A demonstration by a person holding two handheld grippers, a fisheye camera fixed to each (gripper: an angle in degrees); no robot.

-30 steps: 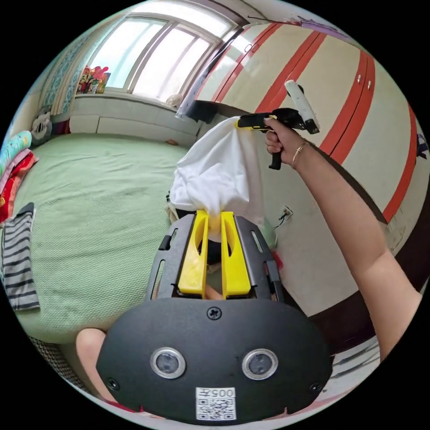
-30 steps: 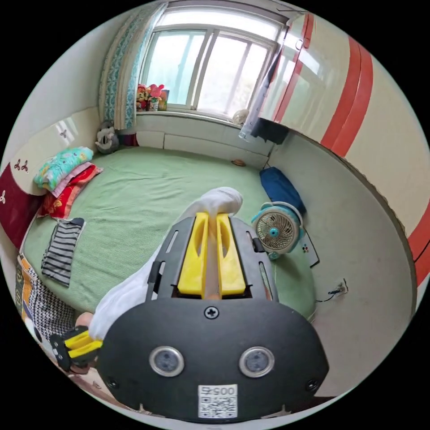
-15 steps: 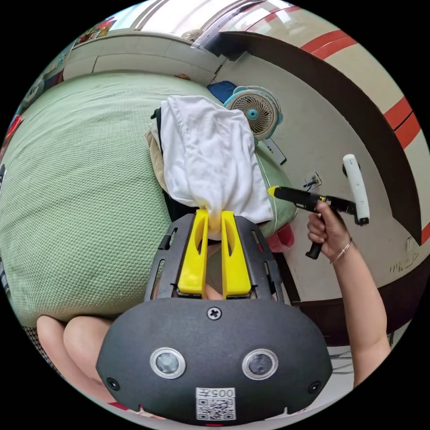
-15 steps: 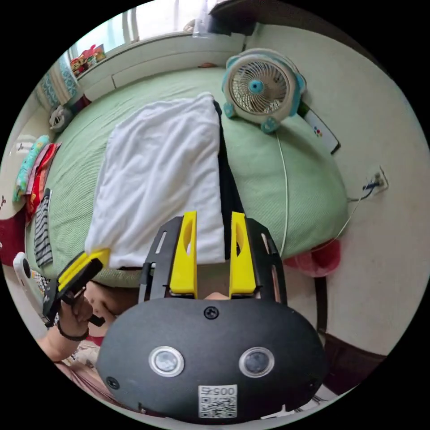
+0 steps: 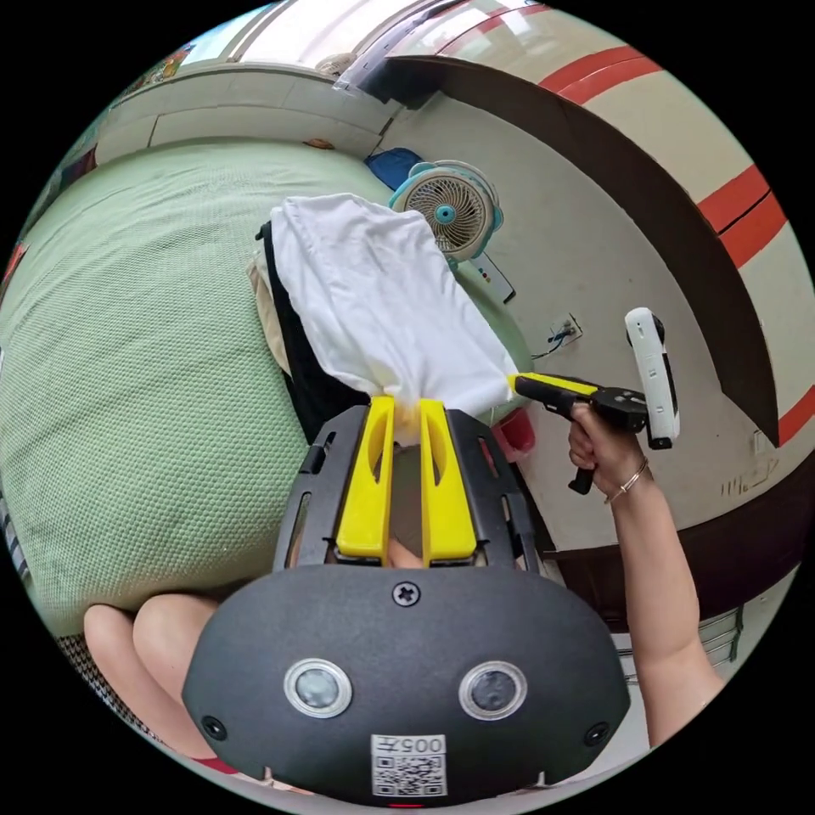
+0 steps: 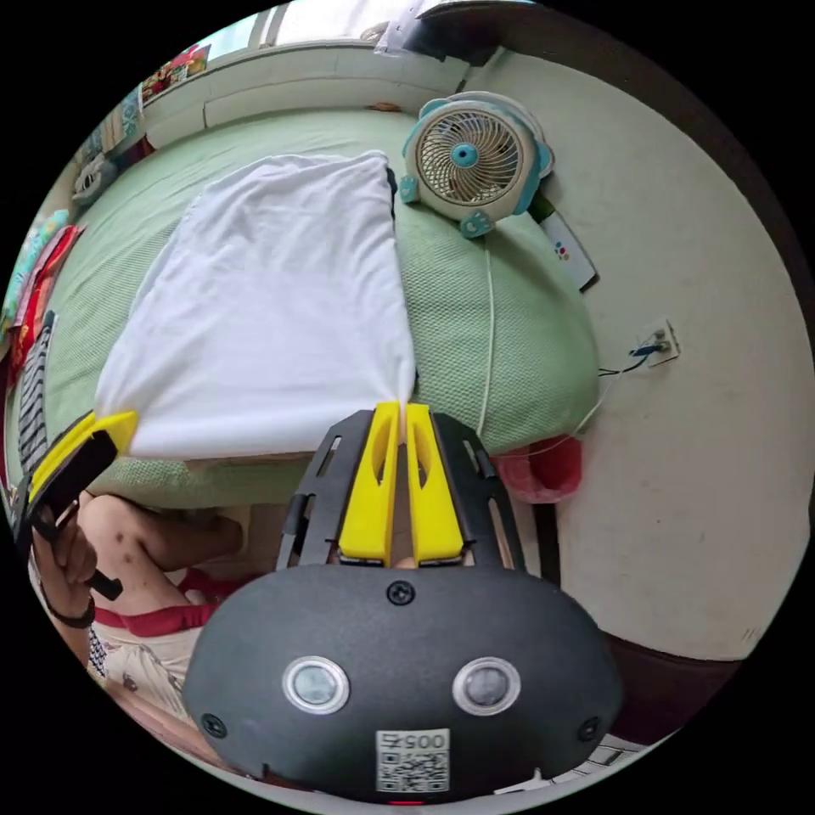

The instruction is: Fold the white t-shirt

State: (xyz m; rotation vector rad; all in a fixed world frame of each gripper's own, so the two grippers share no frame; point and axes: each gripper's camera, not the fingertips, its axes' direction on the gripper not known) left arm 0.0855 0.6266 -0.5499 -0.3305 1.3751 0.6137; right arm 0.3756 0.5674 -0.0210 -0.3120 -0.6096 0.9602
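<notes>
White cotton: one t-shirt [image 6: 272,314], spread flat over the near end of a green bed [image 6: 475,340], its near edge pulled taut between two tools. Left tool [image 5: 406,416]: yellow jaws narrow, both pinching one near corner of the t-shirt. Right tool [image 6: 399,420]: jaws nearly closed, both clamped on the other near corner. In the left gripper view the right tool appears at the shirt's edge, held by a hand [image 5: 598,446] with a bracelet. In the right gripper view the left tool shows at the opposite corner.

Under the t-shirt: one dark garment [image 5: 297,373], its edge showing along the shirt's side in both views, with a tan layer beside it.

Around: one small blue-and-white fan [image 6: 467,161] standing on the bed just beyond the shirt's far corner; its one white cord [image 6: 488,340] runs down the bed alongside the shirt. One remote [image 6: 567,250] lies next to the fan. One wall socket [image 6: 660,344] with a plug. One red object [image 6: 543,467] at the bed's lower corner, too partly hidden to identify. One striped garment [image 6: 34,390] at the far side of the bed. The person's bare legs [image 6: 161,531] sit below the bed edge.
</notes>
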